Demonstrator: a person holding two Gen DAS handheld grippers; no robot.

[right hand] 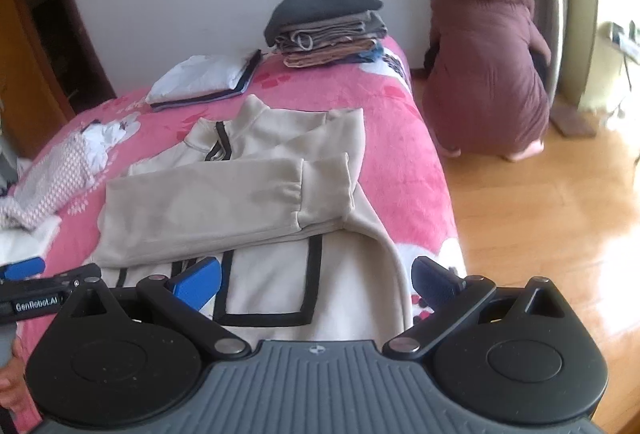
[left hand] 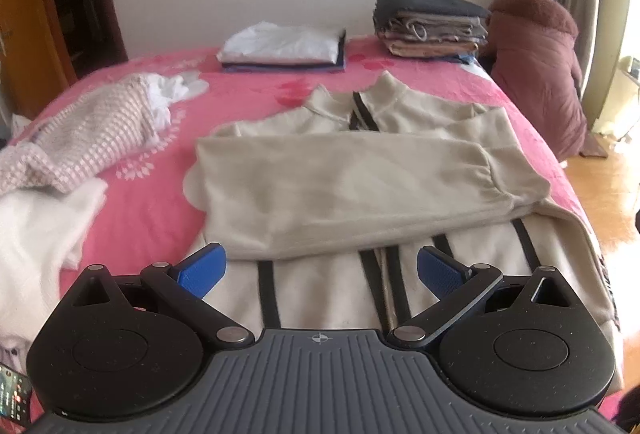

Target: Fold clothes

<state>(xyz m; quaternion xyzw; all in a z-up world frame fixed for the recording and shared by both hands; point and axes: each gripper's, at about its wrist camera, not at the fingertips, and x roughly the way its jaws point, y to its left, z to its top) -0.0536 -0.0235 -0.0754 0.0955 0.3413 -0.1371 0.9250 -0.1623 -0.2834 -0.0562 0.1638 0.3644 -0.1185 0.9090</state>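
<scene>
The left gripper (left hand: 322, 270) hangs with its two blue-padded fingers (left hand: 202, 270) spread wide and nothing between them, low over the near hem of a beige fleece zip-up jacket with black trim (left hand: 340, 178); the cloth lies under and just ahead of the fingers, not pinched. The right gripper (right hand: 316, 280) is likewise spread wide and empty, one blue finger (right hand: 198, 282) over the jacket's lower front panel and the other finger beyond the jacket's right edge, above the bedspread. In the right wrist view the left gripper's blue tip shows at the far left, near the jacket's lower left corner. The jacket lies flat, front up, collar away from the grippers, on a pink flower-patterned bedspread (left hand: 136, 202), with both sleeves folded across the chest, one over the other, the cuffs ending at the jacket's right side. To the left of it lie a rumpled pink-and-white knitted garment (left hand: 84, 134) and a white fluffy cloth (left hand: 36, 226), apart from the jacket. Farther back, near the wall, sit a low folded pile topped with white fabric (left hand: 284, 42) and a taller stack of folded grey and brown clothes (left hand: 430, 20). Beside the bed's far right corner a person in a maroon quilted coat (right hand: 488, 74) crouches on the wooden floor (right hand: 540, 226).
</scene>
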